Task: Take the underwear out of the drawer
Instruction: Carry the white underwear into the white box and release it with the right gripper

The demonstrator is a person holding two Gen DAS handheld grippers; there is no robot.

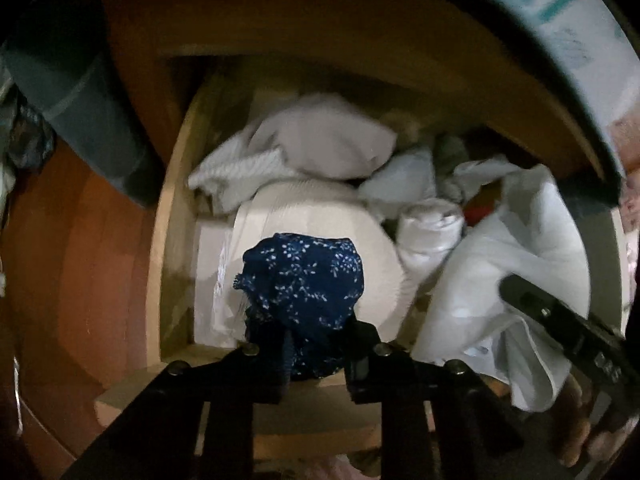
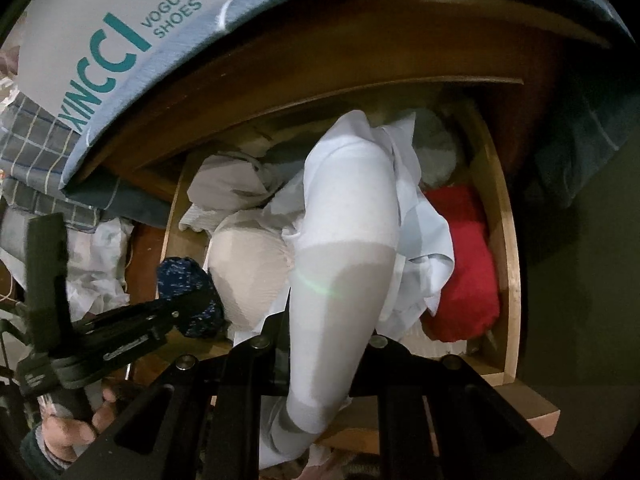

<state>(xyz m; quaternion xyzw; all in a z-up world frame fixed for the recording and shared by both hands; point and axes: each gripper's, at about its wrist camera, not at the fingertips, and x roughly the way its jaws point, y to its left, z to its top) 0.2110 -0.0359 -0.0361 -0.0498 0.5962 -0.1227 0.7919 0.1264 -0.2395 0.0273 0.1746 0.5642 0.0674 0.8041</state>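
Note:
A navy underwear piece [image 1: 304,276] with small white flowers is bunched between the fingers of my left gripper [image 1: 316,344], which is shut on it above the near left part of the open wooden drawer [image 1: 168,240]. The right wrist view shows the same navy bundle [image 2: 188,280] in the left gripper [image 2: 188,312], at the drawer's left edge. My right gripper [image 2: 320,340] is shut on a long white and grey garment [image 2: 344,240] that drapes up out of the drawer. In the left wrist view this white garment [image 1: 500,248] hangs at the right, beside the right gripper [image 1: 516,292].
The drawer holds a cream ribbed cloth [image 1: 320,216], a rolled white item [image 1: 432,224], crumpled white clothes [image 1: 320,136] and a red cloth [image 2: 460,260] at its right side. A shoe box [image 2: 100,40] lies on top of the cabinet above. A person's hand [image 2: 72,432] holds the left gripper.

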